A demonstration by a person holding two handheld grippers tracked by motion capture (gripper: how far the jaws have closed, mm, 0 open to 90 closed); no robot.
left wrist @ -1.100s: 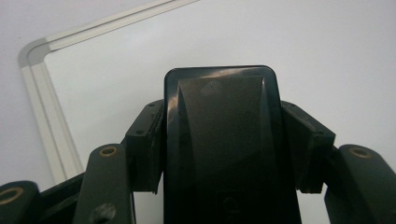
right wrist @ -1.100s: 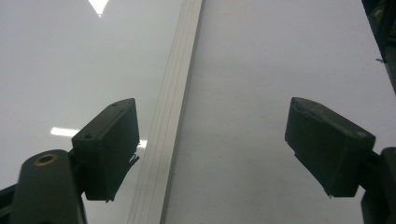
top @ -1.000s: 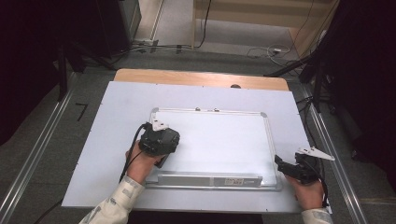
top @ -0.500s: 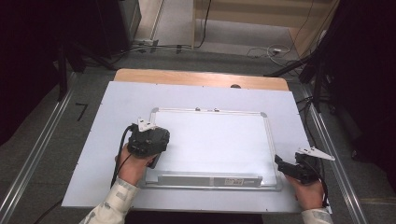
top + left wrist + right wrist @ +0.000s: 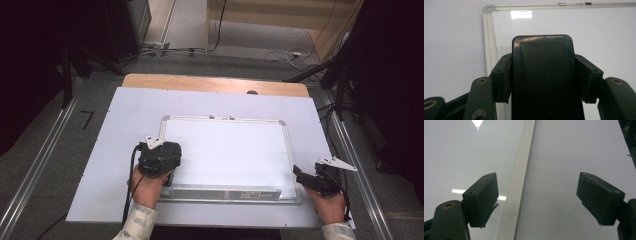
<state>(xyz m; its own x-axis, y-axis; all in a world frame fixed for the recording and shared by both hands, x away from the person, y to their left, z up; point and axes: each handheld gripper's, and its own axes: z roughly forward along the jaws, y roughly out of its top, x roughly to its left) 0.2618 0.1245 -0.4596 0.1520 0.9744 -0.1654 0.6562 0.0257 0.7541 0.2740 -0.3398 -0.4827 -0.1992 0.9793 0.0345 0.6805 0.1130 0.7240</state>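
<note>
A white whiteboard (image 5: 225,150) with a silver frame lies flat on the table, its pen tray (image 5: 225,192) toward the person. My left gripper (image 5: 161,151) is over the board's near left corner, shut on a black eraser (image 5: 542,57) that stands between its jaws. The board's left frame edge (image 5: 489,50) runs just beside the eraser. My right gripper (image 5: 301,176) sits low at the board's near right corner. In the right gripper view it (image 5: 536,200) is open, its jaws astride the board's right frame edge (image 5: 517,187), with nothing held.
The board lies on a pale sheet (image 5: 120,125) that covers the table, with a strip of wooden tabletop (image 5: 210,84) at the far side. Metal rails (image 5: 42,165) flank the table. Cables (image 5: 175,50) and dark stands lie on the floor beyond.
My left gripper has slid left with the eraser, from inside the board to its left edge, and a little nearer the person. The right gripper has stayed put.
</note>
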